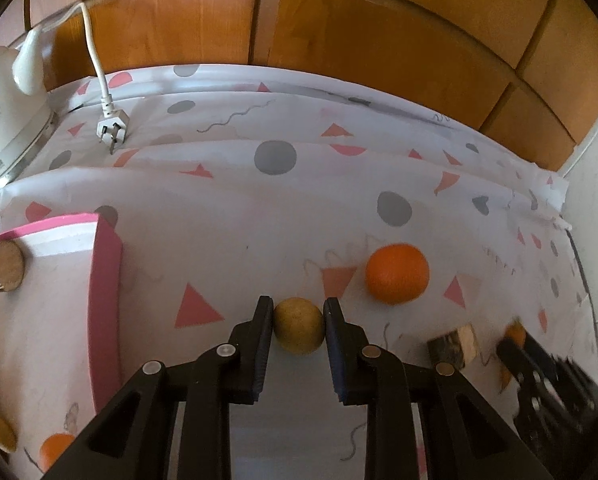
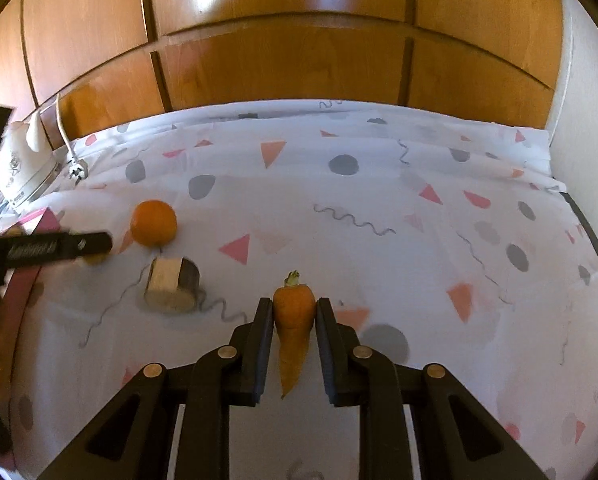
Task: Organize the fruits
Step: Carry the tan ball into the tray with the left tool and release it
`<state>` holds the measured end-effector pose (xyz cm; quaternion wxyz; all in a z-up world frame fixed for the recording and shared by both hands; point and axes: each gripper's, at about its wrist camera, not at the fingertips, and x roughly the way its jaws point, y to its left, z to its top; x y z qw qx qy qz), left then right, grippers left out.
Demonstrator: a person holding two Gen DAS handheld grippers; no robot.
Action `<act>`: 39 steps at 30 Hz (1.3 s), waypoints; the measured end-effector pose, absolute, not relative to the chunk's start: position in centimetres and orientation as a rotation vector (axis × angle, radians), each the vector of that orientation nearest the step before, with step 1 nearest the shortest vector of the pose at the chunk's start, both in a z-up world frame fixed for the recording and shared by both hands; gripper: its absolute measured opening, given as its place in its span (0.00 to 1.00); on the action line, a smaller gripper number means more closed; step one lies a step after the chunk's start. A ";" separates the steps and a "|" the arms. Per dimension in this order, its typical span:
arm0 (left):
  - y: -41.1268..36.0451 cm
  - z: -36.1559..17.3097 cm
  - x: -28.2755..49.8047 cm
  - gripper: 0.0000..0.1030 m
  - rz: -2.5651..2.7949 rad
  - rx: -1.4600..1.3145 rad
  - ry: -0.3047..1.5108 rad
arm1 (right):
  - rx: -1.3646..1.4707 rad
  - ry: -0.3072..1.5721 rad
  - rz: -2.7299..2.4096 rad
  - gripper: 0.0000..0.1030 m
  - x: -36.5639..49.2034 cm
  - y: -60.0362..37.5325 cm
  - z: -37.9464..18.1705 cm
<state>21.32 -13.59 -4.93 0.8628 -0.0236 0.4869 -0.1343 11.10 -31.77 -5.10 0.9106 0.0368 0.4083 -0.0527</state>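
In the left wrist view my left gripper (image 1: 298, 312) is shut on a small round yellow-brown fruit (image 1: 299, 326) over the patterned tablecloth (image 1: 219, 208). An orange (image 1: 397, 273) lies just to its right; it also shows in the right wrist view (image 2: 153, 223). In the right wrist view my right gripper (image 2: 293, 308) is shut on a carrot (image 2: 293, 324), its green stub pointing away. The left gripper's finger (image 2: 59, 246) shows at the left edge there; the right gripper (image 1: 539, 372) shows blurred at the lower right of the left view.
A pink-rimmed white tray (image 1: 99, 280) at the left holds a brown round piece (image 1: 7, 266). A cut wood block (image 2: 171, 286) lies near the orange. Another orange (image 1: 55, 450) and a yellow round (image 1: 1, 432) sit lower left. A white kettle (image 1: 7, 120) and plug (image 1: 113, 128) stand by the wooden cabinets (image 1: 339, 32).
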 end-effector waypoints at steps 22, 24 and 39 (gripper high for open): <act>-14.3 -3.3 17.6 0.25 -0.286 0.002 0.930 | 0.078 0.853 -0.117 0.21 11.6 -31.6 -6.5; -14.0 -1.9 16.7 0.25 -0.302 -0.003 0.910 | 0.078 0.853 -0.116 0.21 11.6 -31.6 -6.5; -6.7 4.2 10.9 0.25 -0.257 -0.027 0.798 | 0.056 0.857 -0.125 0.21 11.7 -31.4 -6.4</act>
